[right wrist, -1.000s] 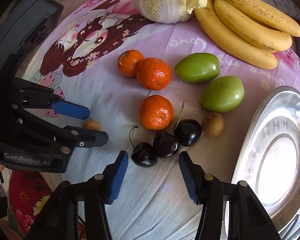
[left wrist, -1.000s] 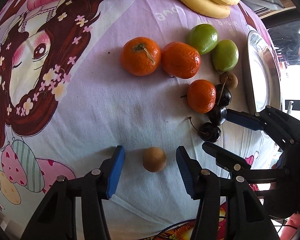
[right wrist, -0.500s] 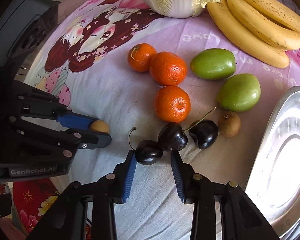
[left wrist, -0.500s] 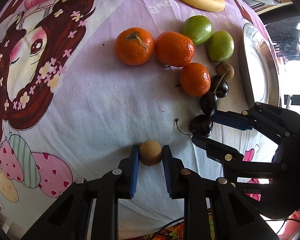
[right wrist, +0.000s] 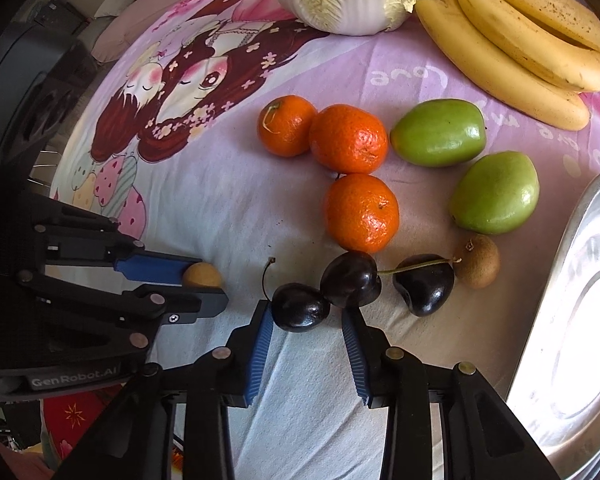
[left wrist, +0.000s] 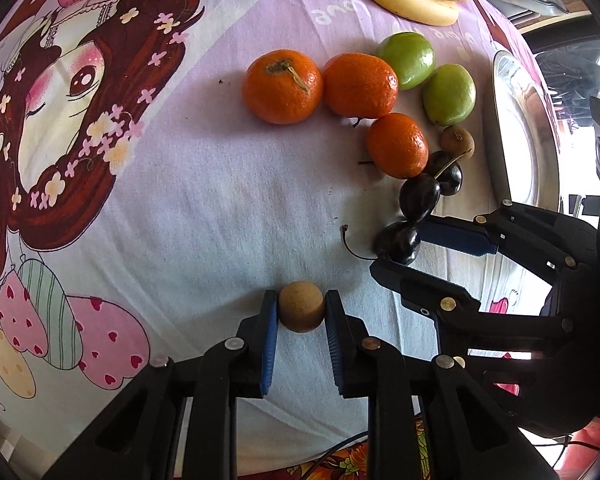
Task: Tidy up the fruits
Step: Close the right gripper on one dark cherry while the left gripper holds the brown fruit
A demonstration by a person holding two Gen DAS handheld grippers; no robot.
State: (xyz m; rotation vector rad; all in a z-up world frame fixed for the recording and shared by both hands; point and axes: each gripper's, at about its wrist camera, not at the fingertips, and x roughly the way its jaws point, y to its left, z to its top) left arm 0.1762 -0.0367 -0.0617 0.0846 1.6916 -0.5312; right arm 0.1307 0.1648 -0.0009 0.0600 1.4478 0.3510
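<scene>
Barely begun: the left gripper (left wrist: 301, 312) has its jaws clamped on a small brown fruit (left wrist: 301, 306), the right gripper (right wrist: 306, 320) straddles a cherry (right wrist: 299, 306) unclosed, and the steel tray (right wrist: 572, 320) looks empty.

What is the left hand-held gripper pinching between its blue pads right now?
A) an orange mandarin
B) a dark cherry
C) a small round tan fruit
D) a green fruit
C: the left hand-held gripper has its blue pads pressed against both sides of the small round tan fruit, while the cherries, mandarins and green fruits lie farther away on the cloth.
</scene>
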